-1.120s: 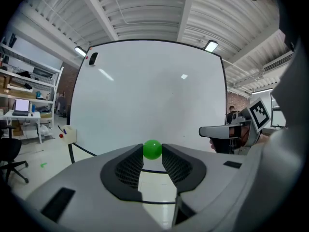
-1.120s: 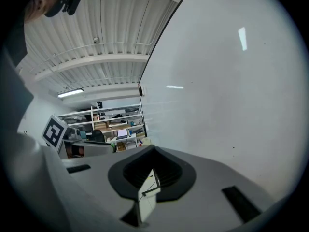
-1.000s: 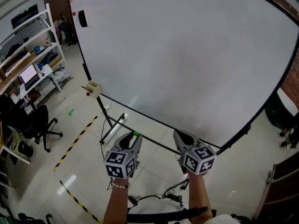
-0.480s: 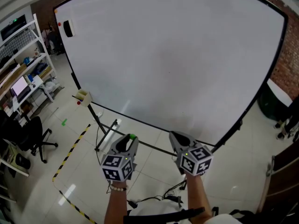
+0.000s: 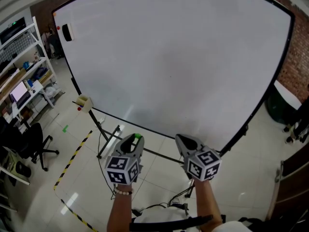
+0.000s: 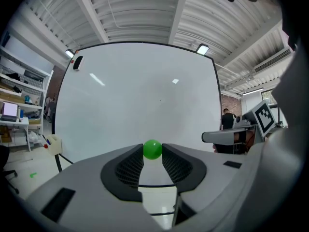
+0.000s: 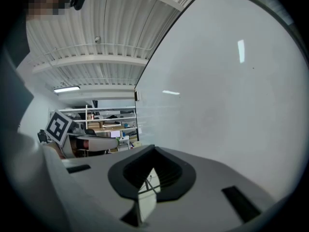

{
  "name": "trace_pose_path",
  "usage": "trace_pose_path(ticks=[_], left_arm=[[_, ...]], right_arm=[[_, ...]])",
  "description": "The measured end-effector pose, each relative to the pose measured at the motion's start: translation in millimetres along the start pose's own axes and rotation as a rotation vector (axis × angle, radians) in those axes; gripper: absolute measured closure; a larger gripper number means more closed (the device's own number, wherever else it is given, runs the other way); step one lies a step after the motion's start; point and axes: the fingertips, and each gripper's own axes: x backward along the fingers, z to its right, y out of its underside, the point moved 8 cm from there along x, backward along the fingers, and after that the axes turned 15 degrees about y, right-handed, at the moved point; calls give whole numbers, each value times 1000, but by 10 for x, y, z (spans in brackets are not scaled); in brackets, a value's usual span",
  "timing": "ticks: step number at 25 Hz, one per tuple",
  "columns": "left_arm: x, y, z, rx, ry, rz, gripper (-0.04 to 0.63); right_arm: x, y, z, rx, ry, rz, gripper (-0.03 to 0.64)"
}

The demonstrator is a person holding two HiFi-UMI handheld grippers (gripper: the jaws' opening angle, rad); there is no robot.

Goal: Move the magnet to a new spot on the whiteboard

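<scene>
One green ball magnet [image 6: 152,149] sits pinched at the tips of the left gripper [image 5: 134,141], carried near the whiteboard [image 5: 169,57] for re-placing, while the right gripper [image 5: 182,140], pressed together and empty, idles alongside.

Grey left gripper [image 5: 134,140], right gripper [image 5: 181,139] — checkered marker cubes [image 5: 123,169], black ribbed pads [image 6: 128,170], wristband [image 5: 122,192]

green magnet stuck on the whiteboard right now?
No, the green magnet is pinched in the left gripper, held in the air short of the whiteboard.
</scene>
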Motion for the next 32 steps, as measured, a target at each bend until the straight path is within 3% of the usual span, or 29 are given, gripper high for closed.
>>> trace_pose_path(ticks=[17,32], left_arm=[[-1072,-1108,167,-210,72,61,476],[-1856,-1497,104,-291,73,44,477]], right_arm=[[32,-82,513,-40,33,36,609],[-67,-228,1023,-32,81,76,609]])
